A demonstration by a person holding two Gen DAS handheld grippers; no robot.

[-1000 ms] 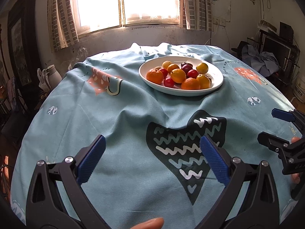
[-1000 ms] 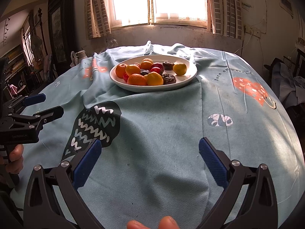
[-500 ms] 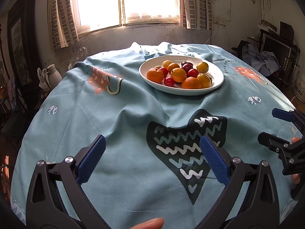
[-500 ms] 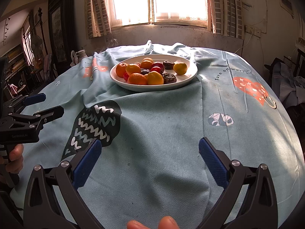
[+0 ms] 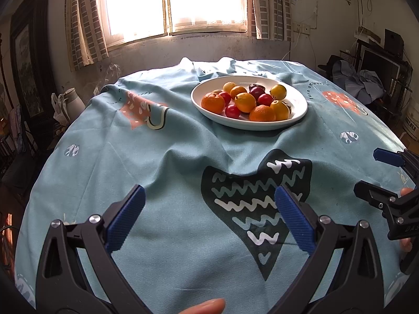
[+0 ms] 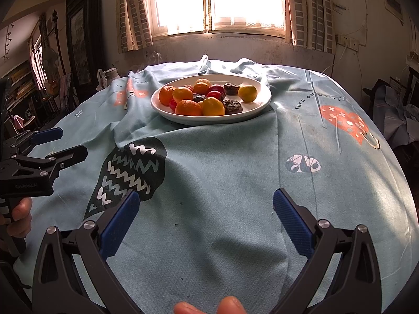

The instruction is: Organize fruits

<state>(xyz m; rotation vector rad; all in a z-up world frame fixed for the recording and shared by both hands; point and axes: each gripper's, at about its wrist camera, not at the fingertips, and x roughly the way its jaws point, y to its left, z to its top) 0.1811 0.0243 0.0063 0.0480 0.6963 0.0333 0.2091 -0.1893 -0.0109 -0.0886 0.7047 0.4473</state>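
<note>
Unmoved: left hand-held gripper [image 5: 209, 192], right hand-held gripper [image 6: 207, 195], gaping; one fruit plate [image 5: 262, 127]

Strong backlight was admitted through the window [image 5: 175, 2] far ahead of the tongs, its panes blown out to white. Soft shadows were cast toward the tongs across the tablecloth [image 6: 222, 178]. Heavy fisheye bending and dark corner vignetting were noted; focus was sharp.

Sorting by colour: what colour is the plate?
White plate; clearest in the right wrist view.
</note>
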